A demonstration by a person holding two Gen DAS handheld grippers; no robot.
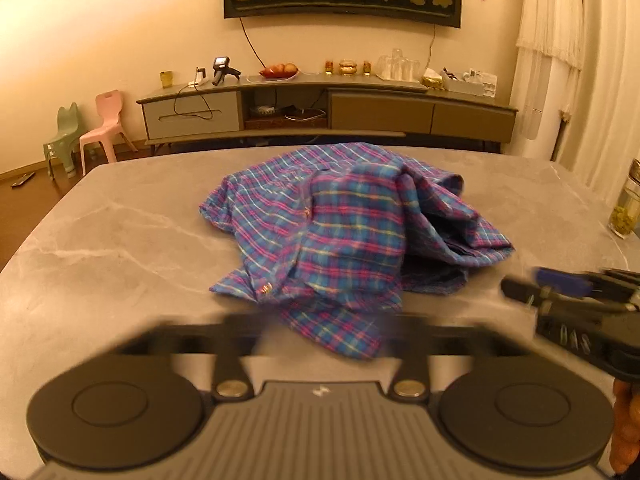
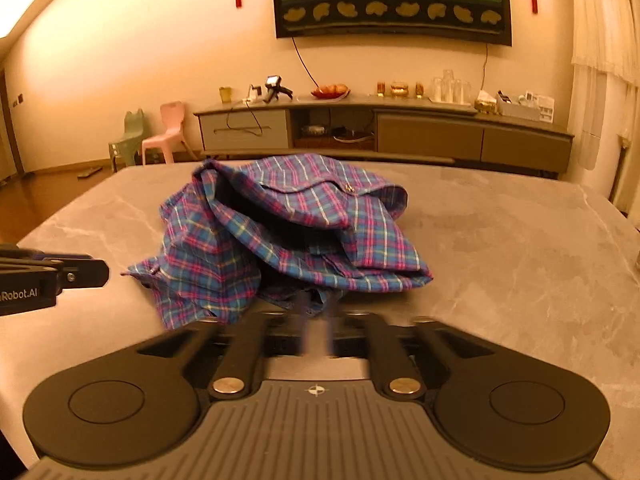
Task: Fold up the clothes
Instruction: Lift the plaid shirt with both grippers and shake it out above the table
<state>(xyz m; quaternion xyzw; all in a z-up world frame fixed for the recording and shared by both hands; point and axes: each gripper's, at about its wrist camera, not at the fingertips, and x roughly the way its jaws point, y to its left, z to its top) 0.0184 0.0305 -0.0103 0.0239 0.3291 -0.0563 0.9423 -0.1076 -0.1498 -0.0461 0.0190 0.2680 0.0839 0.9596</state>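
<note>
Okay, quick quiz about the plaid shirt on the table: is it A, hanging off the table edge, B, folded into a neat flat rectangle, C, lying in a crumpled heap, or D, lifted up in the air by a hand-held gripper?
C: the plaid shirt sits bunched in loose, uneven folds on the grey table, well inside its edges, with neither hand-held gripper gripping it.

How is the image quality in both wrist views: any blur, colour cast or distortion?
Left wrist view: warm orange cast, fisheye bends the table edge, the near fingers are smeared; the plaid shirt is sharp. Right wrist view: same cast and bending, fingers streaked with blur, dark vignette in the corners.
</note>
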